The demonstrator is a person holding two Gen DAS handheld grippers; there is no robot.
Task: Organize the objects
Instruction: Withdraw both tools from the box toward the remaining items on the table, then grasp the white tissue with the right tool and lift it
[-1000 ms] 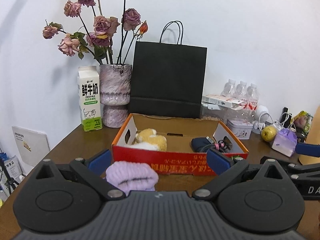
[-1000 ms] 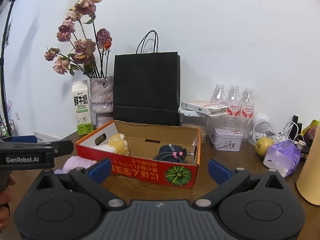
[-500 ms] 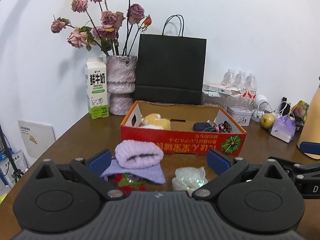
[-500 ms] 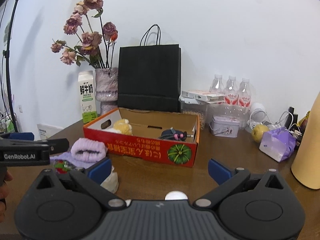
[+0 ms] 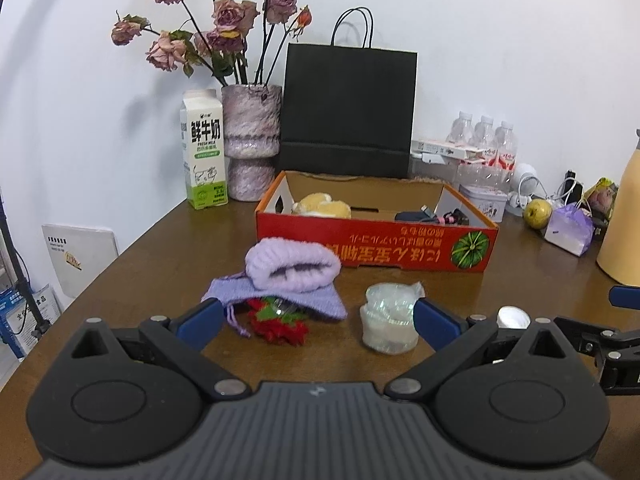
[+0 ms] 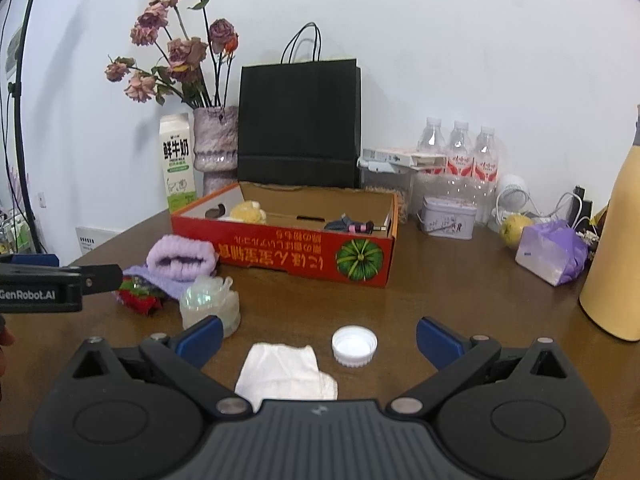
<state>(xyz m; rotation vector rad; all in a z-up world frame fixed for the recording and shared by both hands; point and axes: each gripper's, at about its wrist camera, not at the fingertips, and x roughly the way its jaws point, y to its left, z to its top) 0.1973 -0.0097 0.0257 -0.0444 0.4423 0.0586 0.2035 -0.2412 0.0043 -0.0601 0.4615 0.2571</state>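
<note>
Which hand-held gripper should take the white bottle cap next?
Right hand-held gripper: likely better, since the white bottle cap lies between its open fingers. The left hand-held gripper faces the purple knit items.

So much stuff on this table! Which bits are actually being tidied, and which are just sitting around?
Being tidied, most likely:
red box
lilac knitted roll
red-and-green item
clear wrapped bundle
white cap
white cloth

Just sitting around:
black bag
milk carton
vase
water bottles
yellow jug
</note>
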